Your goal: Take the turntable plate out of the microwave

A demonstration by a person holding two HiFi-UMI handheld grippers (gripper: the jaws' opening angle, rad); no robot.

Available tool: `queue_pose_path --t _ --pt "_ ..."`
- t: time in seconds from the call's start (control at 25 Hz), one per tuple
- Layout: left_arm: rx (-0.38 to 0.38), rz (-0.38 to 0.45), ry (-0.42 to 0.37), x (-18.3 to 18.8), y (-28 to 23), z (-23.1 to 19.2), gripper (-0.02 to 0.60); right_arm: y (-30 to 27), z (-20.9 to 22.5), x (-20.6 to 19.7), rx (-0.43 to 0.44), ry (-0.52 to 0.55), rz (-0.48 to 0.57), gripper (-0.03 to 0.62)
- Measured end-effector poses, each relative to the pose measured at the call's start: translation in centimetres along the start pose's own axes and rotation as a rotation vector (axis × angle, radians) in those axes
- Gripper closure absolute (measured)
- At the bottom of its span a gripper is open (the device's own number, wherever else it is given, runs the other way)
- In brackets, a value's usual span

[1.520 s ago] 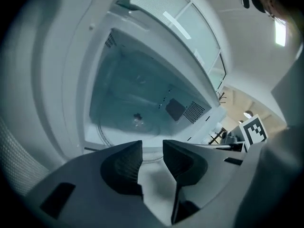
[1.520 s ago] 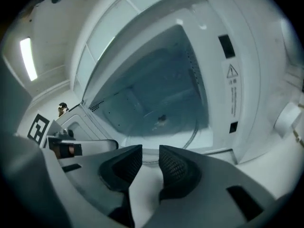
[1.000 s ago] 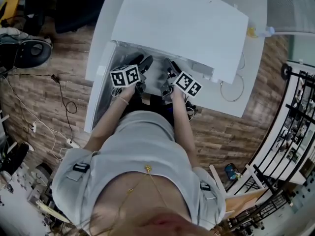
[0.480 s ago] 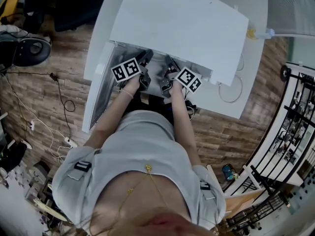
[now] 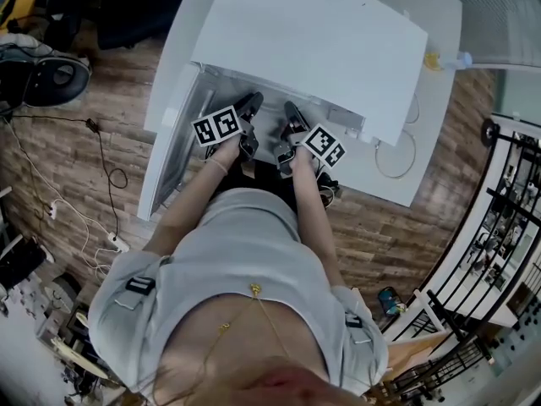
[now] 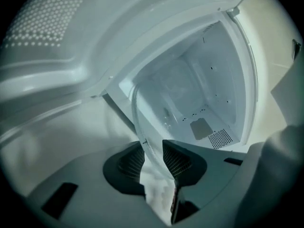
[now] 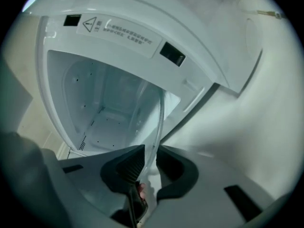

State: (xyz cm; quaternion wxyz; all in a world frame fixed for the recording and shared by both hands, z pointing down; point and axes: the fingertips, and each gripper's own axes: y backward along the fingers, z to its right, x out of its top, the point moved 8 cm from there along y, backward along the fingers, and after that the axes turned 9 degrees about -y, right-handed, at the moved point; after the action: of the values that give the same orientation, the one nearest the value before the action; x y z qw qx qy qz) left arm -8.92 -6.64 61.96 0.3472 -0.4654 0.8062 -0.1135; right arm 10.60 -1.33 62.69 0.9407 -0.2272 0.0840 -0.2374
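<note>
both jaws have just been closing. the left gripper [image 6: 151, 158] and right gripper [image 7: 149, 167] each pinch the rim of the glass turntable plate [image 6: 147, 127], low centre in their views. grasp looks done; drawing it out of the microwave [image 5: 313, 41] remains.

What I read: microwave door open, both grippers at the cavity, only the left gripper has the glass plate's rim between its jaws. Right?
Not quite. The right gripper also has the rim of the turntable plate between its jaws, per the right gripper view. Both grippers' jaws have just been closing on it. Left gripper and open microwave door are as stated.
</note>
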Motion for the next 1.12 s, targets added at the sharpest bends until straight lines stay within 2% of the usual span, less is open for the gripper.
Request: queue_pose_path --t 0.68,0.8,0.88,0.96,1.12 --pt "-0.013 -0.017 0.050 -3.5 3.2 0.5 0.451 3.5 0.7 -1.9 -0.013 0.037 -0.046 0.514" --pt "-0.022 -0.025 0.037 -3.9 3.5 0.5 0.450 3.8 1.0 -2.2 -0.015 0.020 -0.053 0.514" --pt "-0.021 -0.024 -0.012 -3.7 3.5 0.5 0.449 3.8 1.0 -2.2 -0.013 0.015 -0.055 0.516" --pt "-0.003 -0.007 -0.054 -3.0 3.3 0.2 0.423 3.7 1.0 -2.2 -0.014 0.017 -0.053 0.516" --pt "0.003 0.032 -0.007 -1.1 2.2 -0.5 0.393 3.8 1.0 -2.0 -0.015 0.029 -0.050 0.516"
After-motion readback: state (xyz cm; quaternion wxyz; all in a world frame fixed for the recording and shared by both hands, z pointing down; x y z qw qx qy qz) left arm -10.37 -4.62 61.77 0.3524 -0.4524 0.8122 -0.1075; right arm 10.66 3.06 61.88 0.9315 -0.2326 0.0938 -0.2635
